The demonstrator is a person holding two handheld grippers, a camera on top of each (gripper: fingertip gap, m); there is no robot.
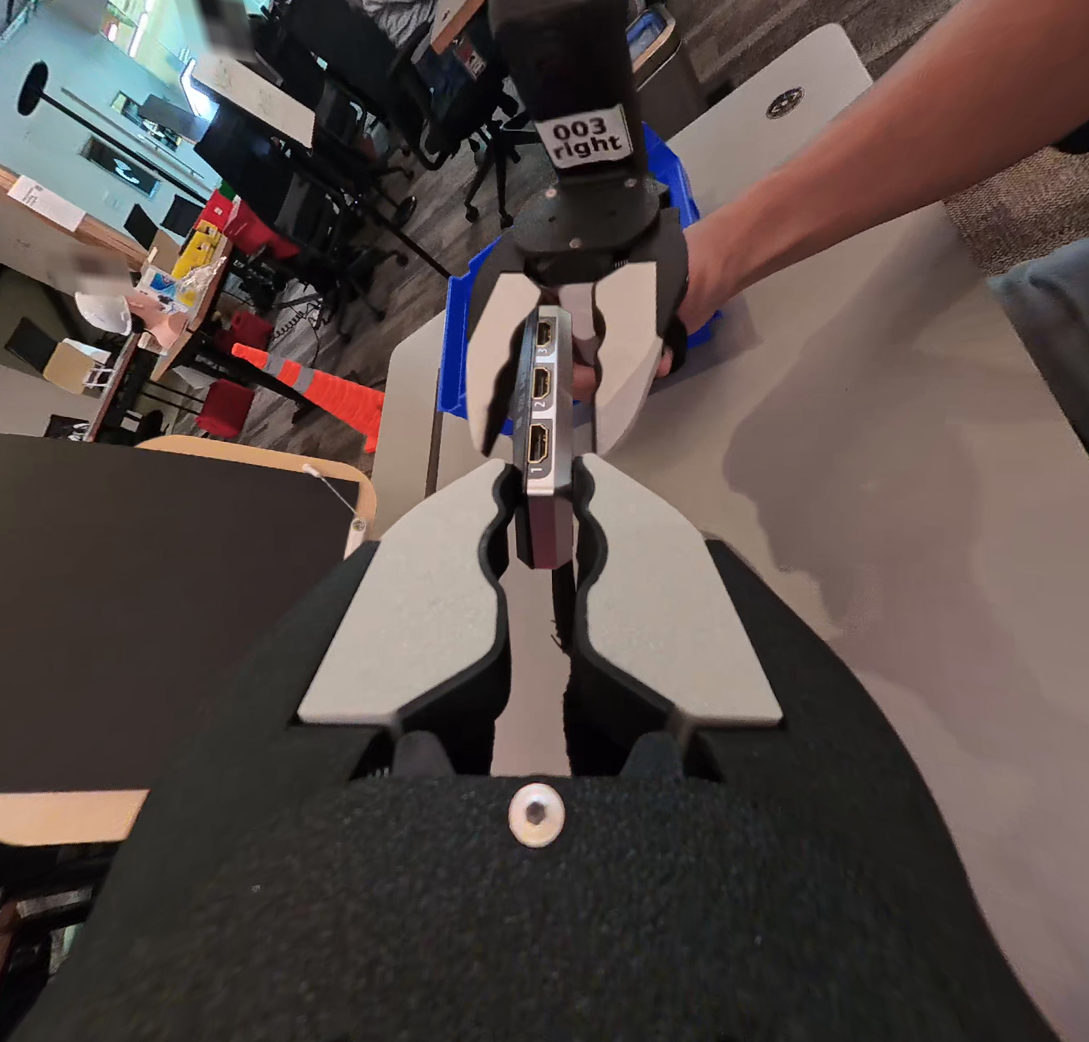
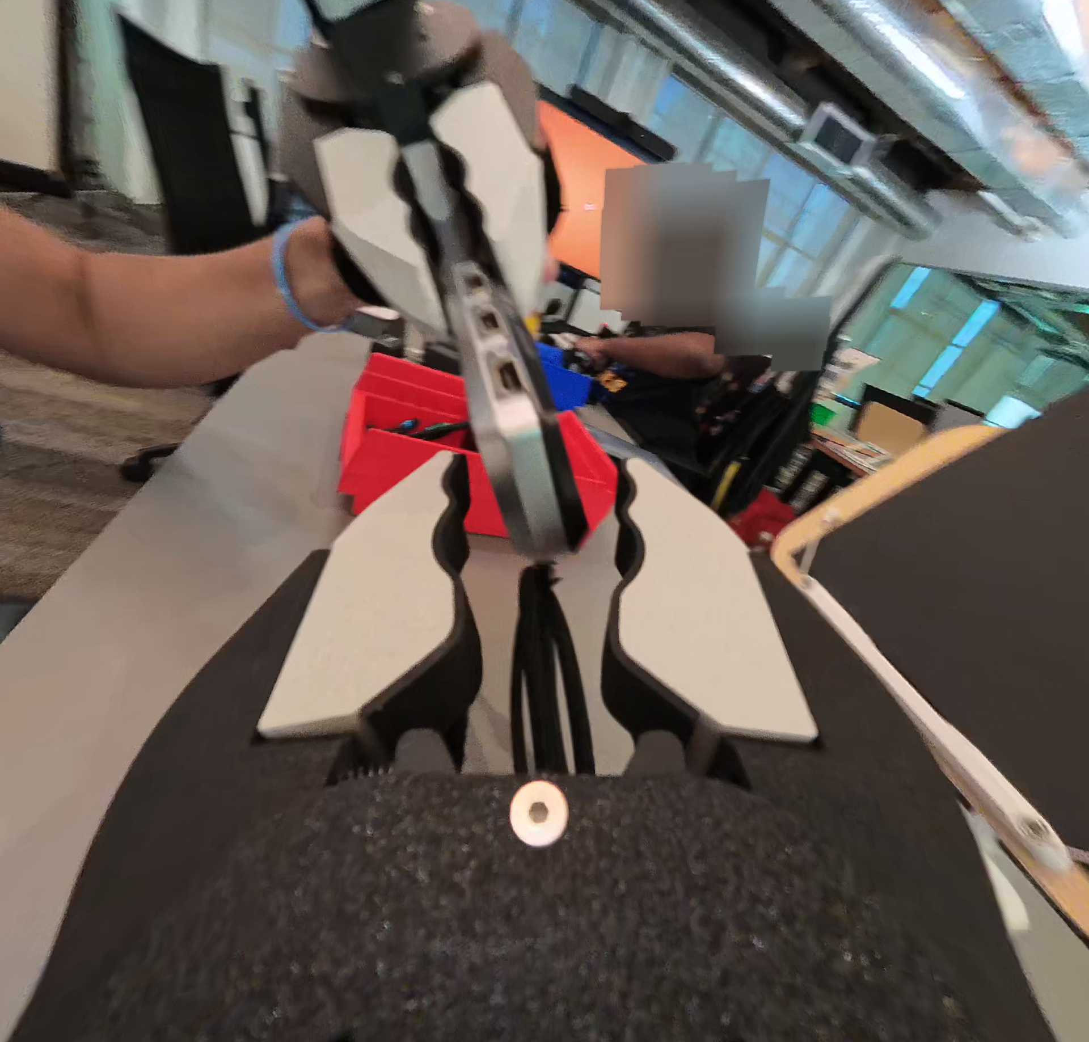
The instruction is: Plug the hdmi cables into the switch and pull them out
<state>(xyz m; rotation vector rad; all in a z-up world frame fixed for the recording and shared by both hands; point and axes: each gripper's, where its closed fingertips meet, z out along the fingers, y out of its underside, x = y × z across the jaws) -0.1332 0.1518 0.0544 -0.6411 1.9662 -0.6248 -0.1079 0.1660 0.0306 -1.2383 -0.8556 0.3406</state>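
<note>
The left gripper (image 1: 545, 483) pinched the near end of the switch (image 1: 545, 418), held in the air over the table (image 1: 884, 483); the right gripper (image 2: 539, 483) stood open around its far end. It looked light, rigid and smooth (likely slippery), best clamped on its flat faces.

I couldn't read the blurred switch (image 2: 518, 424) ports, and its far end hid between the left gripper (image 2: 436, 188) fingers.

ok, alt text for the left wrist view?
The left gripper pinches the near end of a slim grey HDMI switch held off the table, its three ports empty. The right gripper faces it, fingers flanking the switch's far end, with a blue bin behind.
</note>
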